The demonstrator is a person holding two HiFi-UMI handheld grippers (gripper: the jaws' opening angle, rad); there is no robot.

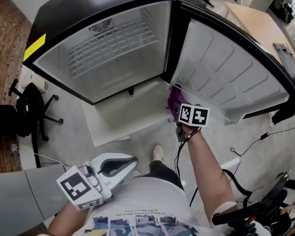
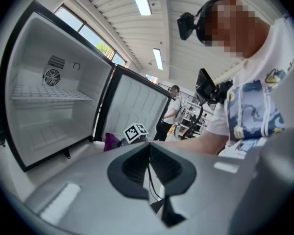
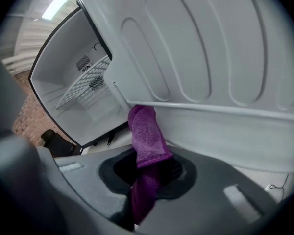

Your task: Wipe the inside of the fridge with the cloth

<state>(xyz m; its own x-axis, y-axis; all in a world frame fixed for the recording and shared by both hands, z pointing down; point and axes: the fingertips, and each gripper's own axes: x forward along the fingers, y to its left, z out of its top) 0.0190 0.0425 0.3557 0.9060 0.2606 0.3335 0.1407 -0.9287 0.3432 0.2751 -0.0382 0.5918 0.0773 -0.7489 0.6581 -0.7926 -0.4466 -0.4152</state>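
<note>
Clamping the purple cloth [image 3: 146, 133], the right gripper [image 3: 148, 175] holds its free end up at the fridge door [image 3: 201, 58], by the lower rail, apparently ready to wipe. The left gripper [image 2: 149, 173] has its jaws together on nothing and sits low by the body, judged idle. Count: one cloth, one fridge [image 1: 113, 48], two grippers.

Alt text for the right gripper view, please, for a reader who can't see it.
The right gripper is shut on a purple cloth, whose free end sticks up in front of the lower rail of the open fridge door. At left, the fridge shows a wire shelf.
</note>
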